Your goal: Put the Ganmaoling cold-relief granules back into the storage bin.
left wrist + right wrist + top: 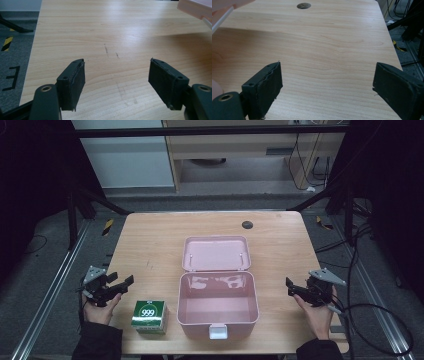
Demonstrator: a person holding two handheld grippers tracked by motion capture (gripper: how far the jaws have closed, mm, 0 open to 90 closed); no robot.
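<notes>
Wooden table (pixel 150 240) | green box (pixel 149 317) reads "999" | pink case (pixel 218 306) open

One pink case (pixel 218 302), one green carton (pixel 149 316), one table (pixel 150 240).

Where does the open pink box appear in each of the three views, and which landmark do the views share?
High view: the pink box stands at the table's centre, lid laid back.
Left gripper view: its pink edge is at the top right corner.
Right gripper view: a pink edge is at the top left corner.
Shared landmark: the light wooden table.
</notes>
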